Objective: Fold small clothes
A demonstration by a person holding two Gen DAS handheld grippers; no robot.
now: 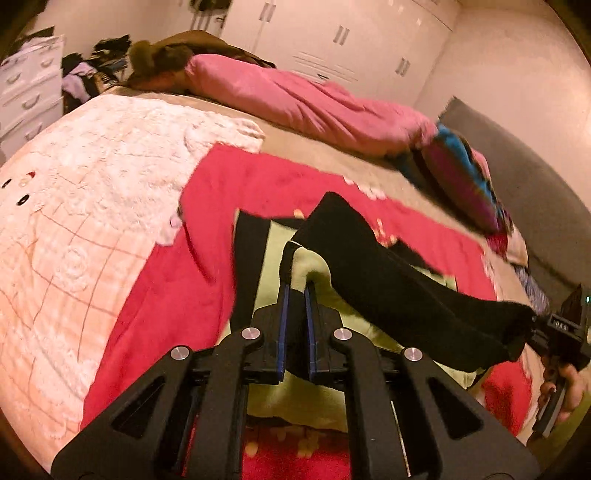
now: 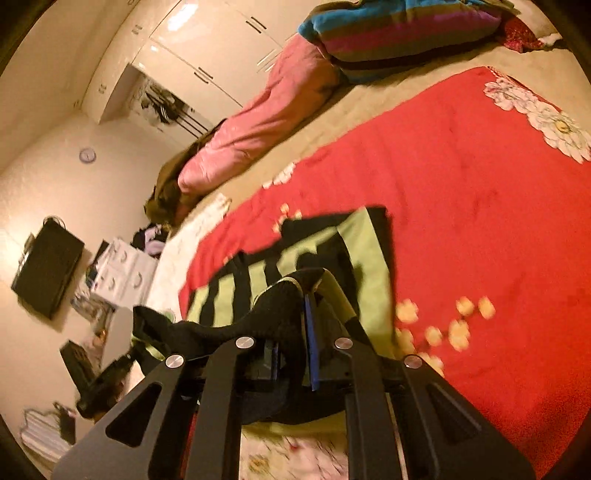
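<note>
Left gripper (image 1: pixel 297 291), black frame with blue-padded fingers, has its jaws pressed together on the edge of the black and lime-green striped fleece garment (image 1: pixel 332 266); fabric bunches up right at the fingertips, at 12 o'clock from the wrist camera. Right gripper (image 2: pixel 301 291), same build, jaws nearly together and pinching the same garment (image 2: pixel 332 254), with a black band of it draped over the left finger and running off toward 9 o'clock. In the left wrist view the black band stretches from the left gripper's tips out to 3 o'clock, where the right gripper (image 1: pixel 543 325) shows side-on, a person's hand (image 1: pixel 561 380) wrapped round its handle. The stretch between the two grippers is lifted off the bed; the rest of the garment lies flat on the red floral blanket (image 2: pixel 461 206), stripes visible at 11 to 12 o'clock in the right wrist view. Red blanket covers the near part of the beige bed (image 1: pixel 314 147). White textured fleece blanket (image 1: pixel 110 155) lies at 9 to 10 o'clock of the garment in the left view, touching the red one. Pink duvet (image 1: pixel 306 99) is bunched along the far side at 12 to 1 o'clock, well apart from the garment. Striped blue and magenta pillow (image 1: pixel 461 173) at 2 o'clock. White wardrobe doors (image 1: pixel 332 33) behind. Both views are motion-blurred, so fine pad contact is not readable.
</note>
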